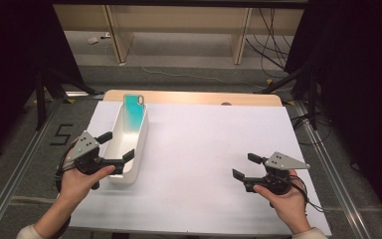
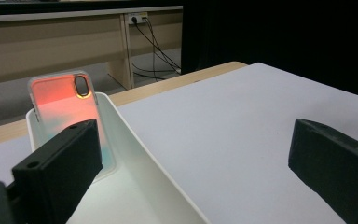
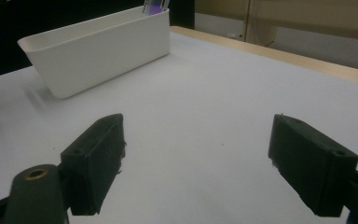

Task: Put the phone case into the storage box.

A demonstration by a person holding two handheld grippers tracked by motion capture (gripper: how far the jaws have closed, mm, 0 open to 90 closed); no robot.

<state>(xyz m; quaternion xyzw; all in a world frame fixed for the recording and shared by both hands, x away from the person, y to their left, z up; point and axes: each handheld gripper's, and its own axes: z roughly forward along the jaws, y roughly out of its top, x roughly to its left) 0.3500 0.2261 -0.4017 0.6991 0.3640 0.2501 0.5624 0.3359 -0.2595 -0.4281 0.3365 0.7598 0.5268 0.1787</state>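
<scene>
Jaws wide on both tools: your left gripper (image 1: 113,147) straddles the near end of the white bin (image 1: 138,149), one jaw over the bin's inside and the other out past its right wall, while your right gripper (image 1: 246,167), equally open and holding nothing, hovers over bare table (image 1: 209,149) well to the bin's right.

Start with the table, the largest thing here: its white top gives you free room on the bin's right side, so keep the right tool parked there, clear of the left hand's path. Next, the bin itself, a long narrow tub running away from you; it looks light and likely to slide, so avoid nudging its wall as you go in. If it shifts, bring the right gripper in to steady the bin's near right wall.

Smallest, the phone case (image 1: 134,110), teal from above, glowing orange in the left gripper view (image 2: 67,109), leans upright against the bin's far end wall with its camera cutout on top. To take it well, carry both left jaws inside the bin, travel along its length toward the far end, and close across the case's thin edges near its upper half, not its broad face. Lift straight up before clearing the bin's rim.
</scene>
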